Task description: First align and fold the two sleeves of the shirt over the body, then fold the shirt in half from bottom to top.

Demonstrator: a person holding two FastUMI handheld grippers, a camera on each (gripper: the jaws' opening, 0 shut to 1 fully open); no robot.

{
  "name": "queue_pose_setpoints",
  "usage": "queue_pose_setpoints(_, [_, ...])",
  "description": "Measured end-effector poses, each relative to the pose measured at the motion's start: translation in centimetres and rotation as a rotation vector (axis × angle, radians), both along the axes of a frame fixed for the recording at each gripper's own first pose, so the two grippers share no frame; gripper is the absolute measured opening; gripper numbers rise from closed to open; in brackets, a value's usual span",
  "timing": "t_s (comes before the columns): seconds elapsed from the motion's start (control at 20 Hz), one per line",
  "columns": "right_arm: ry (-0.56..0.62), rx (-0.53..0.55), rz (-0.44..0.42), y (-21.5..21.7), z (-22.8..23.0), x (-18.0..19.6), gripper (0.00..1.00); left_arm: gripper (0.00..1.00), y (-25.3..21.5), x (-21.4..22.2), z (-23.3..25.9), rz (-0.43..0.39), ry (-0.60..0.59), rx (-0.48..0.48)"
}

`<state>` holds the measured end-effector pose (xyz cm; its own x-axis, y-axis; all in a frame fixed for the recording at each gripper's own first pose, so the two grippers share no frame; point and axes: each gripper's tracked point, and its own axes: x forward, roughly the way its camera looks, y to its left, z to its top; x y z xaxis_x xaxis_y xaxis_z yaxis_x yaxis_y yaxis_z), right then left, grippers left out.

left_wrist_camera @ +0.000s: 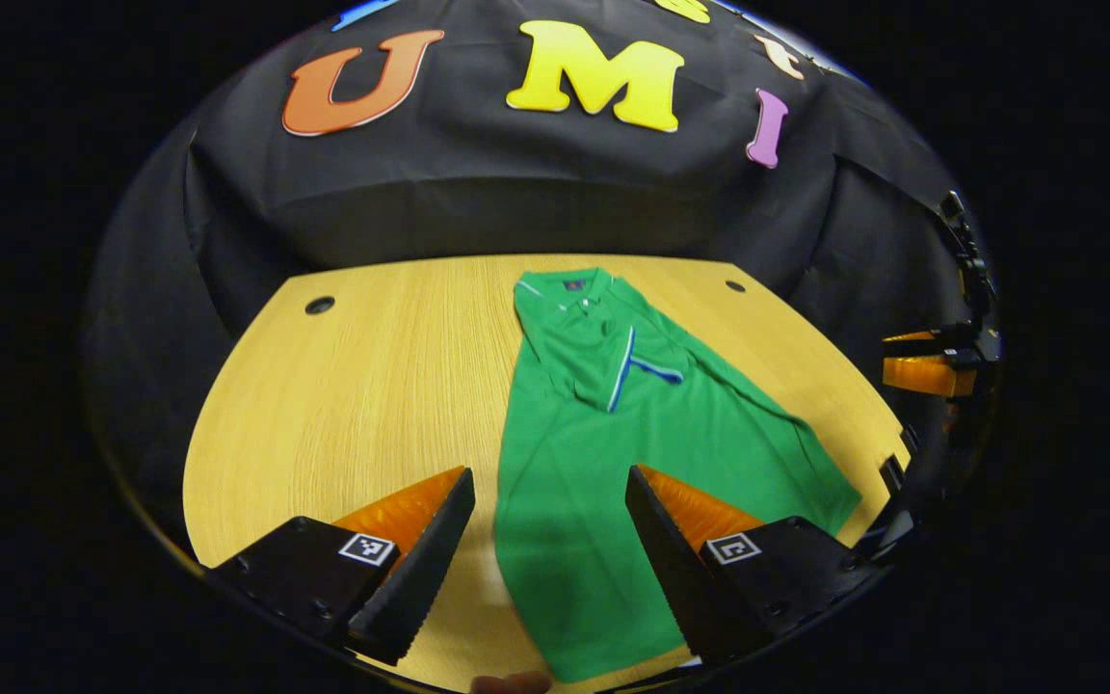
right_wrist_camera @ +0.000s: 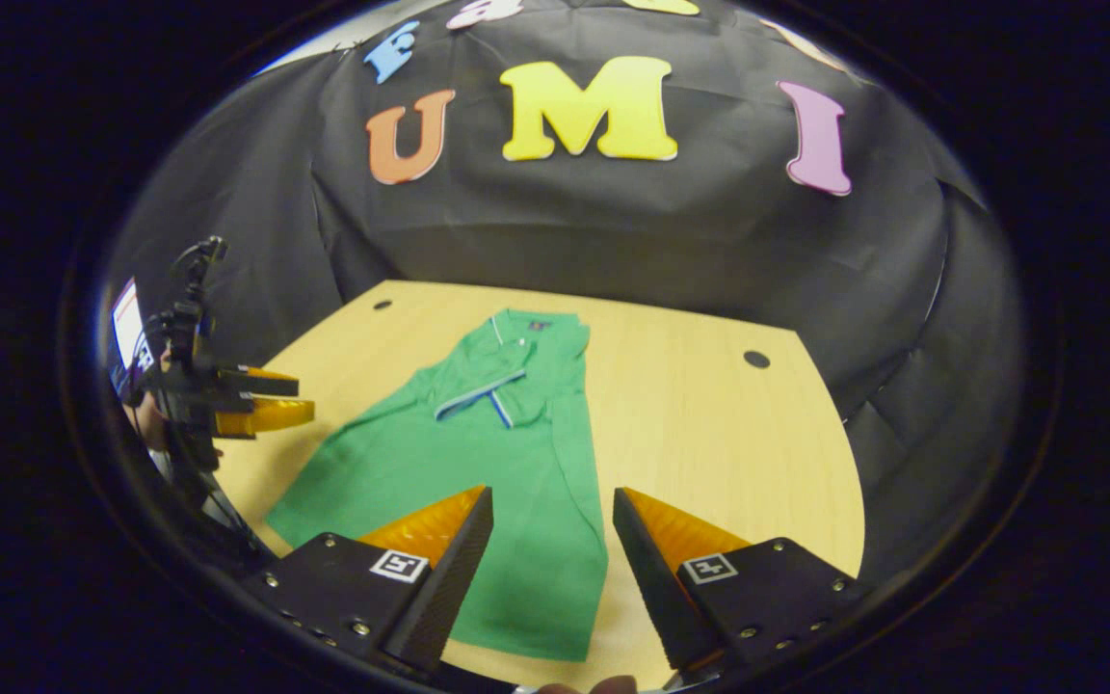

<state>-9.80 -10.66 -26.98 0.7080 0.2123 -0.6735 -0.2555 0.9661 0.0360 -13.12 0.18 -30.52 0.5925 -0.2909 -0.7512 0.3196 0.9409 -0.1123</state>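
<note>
Spread jaws of the left gripper (left_wrist_camera: 550, 511) hang over the hem of a green polo shirt (left_wrist_camera: 603, 453), gripping nothing; the right gripper (right_wrist_camera: 552, 530) likewise hovers wide apart above the hem's other corner, apparently poised for the bottom-to-top fold. The shirt lies flat on a wooden table (left_wrist_camera: 372, 386), both trimmed sleeves (left_wrist_camera: 613, 361) already crossed over its chest, collar (left_wrist_camera: 565, 287) farthest away.

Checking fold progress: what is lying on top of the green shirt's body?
Both sleeves lie folded over the shirt chest, trimmed cuffs meeting. The fabric beneath them is covered. Neither claw touches it.
</note>
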Motion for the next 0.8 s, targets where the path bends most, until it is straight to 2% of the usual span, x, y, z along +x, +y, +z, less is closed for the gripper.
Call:
queue_pose_setpoints(0.2, [0.171,-0.045,0.028,-2.0,-6.3,-4.6,0.81,1.0,1.5,-7.0,-2.4,-0.04,0.143,0.018])
queue_pose_setpoints(0.4, [0.302,-0.076,0.044,-3.0,-11.1,-8.8,0.81,1.0,1.8,-11.9,-4.2,-0.062,0.241,0.013])
queue_pose_setpoints(0.65, [0.339,-0.137,0.095,-2.7,-11.3,-8.3,0.81,1.0,2.4,-15.6,-6.4,-0.088,0.324,0.037])
queue_pose_setpoints(0.8, [0.328,-0.128,0.109,-2.1,-11.4,-8.0,0.81,1.0,1.9,-15.4,-6.4,-0.082,0.299,0.035])
